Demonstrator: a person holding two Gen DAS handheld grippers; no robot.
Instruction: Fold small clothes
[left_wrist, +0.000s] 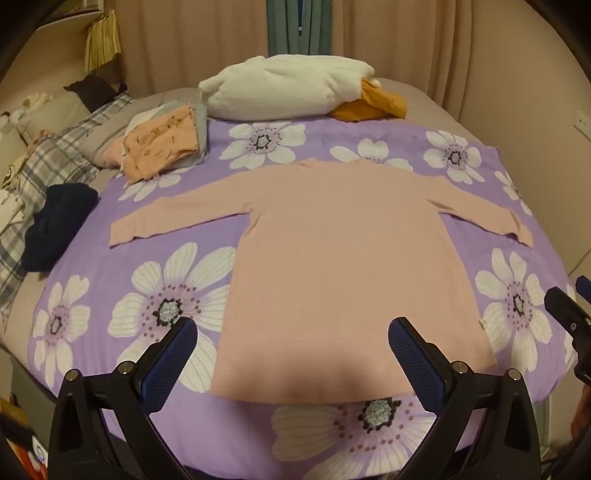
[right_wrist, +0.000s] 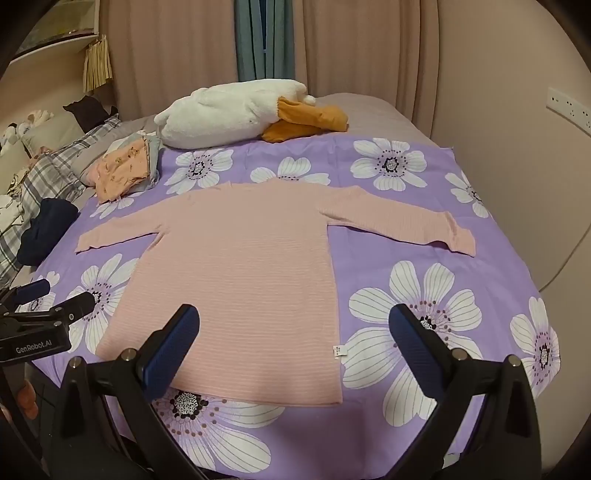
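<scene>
Dim, warm indoor light covers both views, with soft grain and muted colour. A broad shadow darkens the near hem of the pale pink long-sleeved knit top (left_wrist: 332, 258), perhaps cast by the grippers. Around that top, fisheye distortion bulges everything outward, and black vignetting fills the corners.

At the far edge of your purple flowered bedspread (left_wrist: 207, 435) lies a white plush goose (left_wrist: 284, 88), its orange feet (left_wrist: 373, 103) toward the far right corner. On the bed's left side you have plaid bedding (left_wrist: 48, 166). Beige curtains (right_wrist: 369, 48) hang behind, a teal strip (right_wrist: 258, 40) between them, and a wall socket (right_wrist: 569, 107) sits to the right.
</scene>
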